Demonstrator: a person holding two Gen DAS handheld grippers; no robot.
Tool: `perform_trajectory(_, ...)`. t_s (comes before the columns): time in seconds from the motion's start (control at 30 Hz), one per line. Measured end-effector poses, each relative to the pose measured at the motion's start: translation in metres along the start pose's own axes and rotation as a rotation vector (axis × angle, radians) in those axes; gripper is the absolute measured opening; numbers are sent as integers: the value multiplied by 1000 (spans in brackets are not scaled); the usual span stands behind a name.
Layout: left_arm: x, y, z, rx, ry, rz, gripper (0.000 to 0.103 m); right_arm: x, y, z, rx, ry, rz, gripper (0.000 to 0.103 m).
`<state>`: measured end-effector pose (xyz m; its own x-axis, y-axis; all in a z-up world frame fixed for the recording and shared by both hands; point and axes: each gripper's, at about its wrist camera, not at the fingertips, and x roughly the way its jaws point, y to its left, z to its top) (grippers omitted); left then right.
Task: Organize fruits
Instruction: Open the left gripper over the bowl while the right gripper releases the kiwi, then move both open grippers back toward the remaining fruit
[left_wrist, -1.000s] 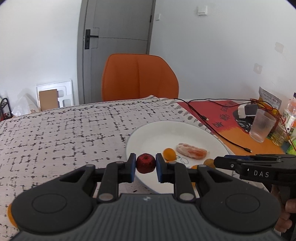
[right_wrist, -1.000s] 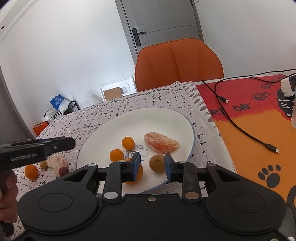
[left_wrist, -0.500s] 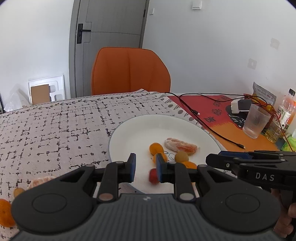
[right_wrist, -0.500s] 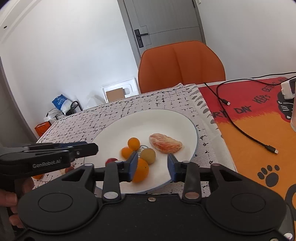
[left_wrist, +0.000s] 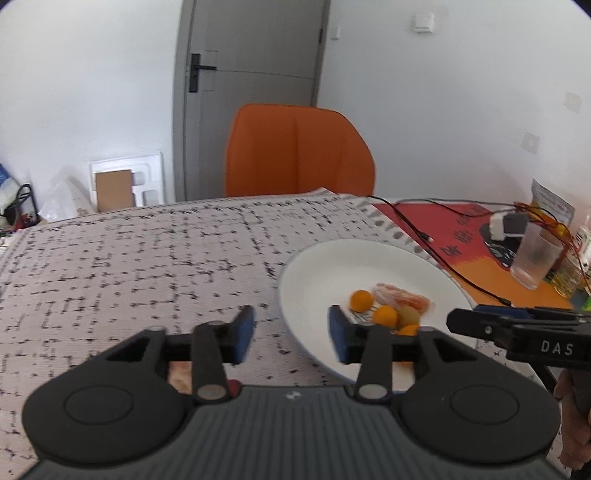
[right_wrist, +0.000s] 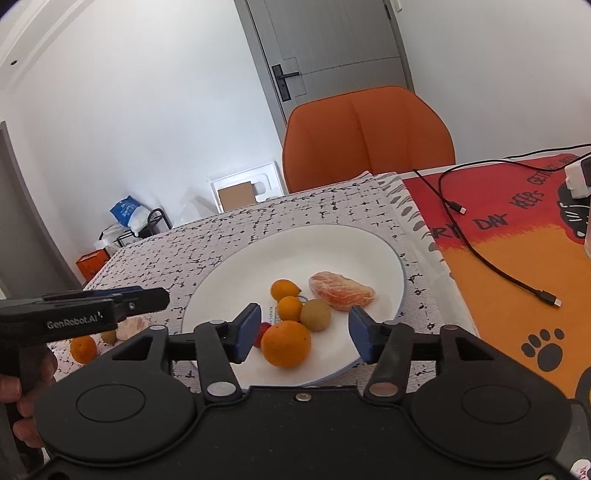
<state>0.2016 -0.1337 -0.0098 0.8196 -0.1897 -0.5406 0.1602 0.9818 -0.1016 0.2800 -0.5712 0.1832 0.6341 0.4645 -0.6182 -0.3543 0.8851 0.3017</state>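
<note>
A white plate (right_wrist: 369, 247) (left_wrist: 314, 280) holds a big orange (right_wrist: 286, 343), two small oranges (right_wrist: 283, 290), a green-brown fruit (right_wrist: 315, 314), a peeled citrus piece (right_wrist: 341, 291) and a small red fruit (right_wrist: 263, 329). My right gripper (right_wrist: 302, 338) is open and empty over the plate's near edge, its jaws either side of the big orange. My left gripper (left_wrist: 291, 334) is open and empty over the cloth at the plate's left rim. Left of the plate on the cloth lie a peeled citrus piece (right_wrist: 132, 326), a small orange (right_wrist: 84, 349) and a small green fruit (right_wrist: 109, 336).
A speckled cloth (left_wrist: 147, 251) covers the table, with a red-orange mat (right_wrist: 517, 258) to the right carrying black cables (right_wrist: 480, 254), a glass (left_wrist: 533, 260) and bottles. An orange chair (left_wrist: 295, 151) stands behind the table.
My left gripper let go of the red fruit on the plate, opened wide and swung left. My right gripper released the green-brown fruit onto the plate and opened wider.
</note>
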Motion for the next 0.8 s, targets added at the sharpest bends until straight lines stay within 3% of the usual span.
perform_trajectory(0.13,-11,9,1,-9,-27,34,67,-1,5,2,-2,-8,11,68)
perform_trajectory(0.23,-18,16,1,-13,-48,94,81,-1,8,3,5,-17,15,85)
perform_trajectory(0.43,-33,36,-1,-45,-60,148,85,0,19,7,-4,-23,33,101)
perform_trajectory(0.8,-55,71,-9,-112,-68,238,89,9,40,8,-44,19,44,103)
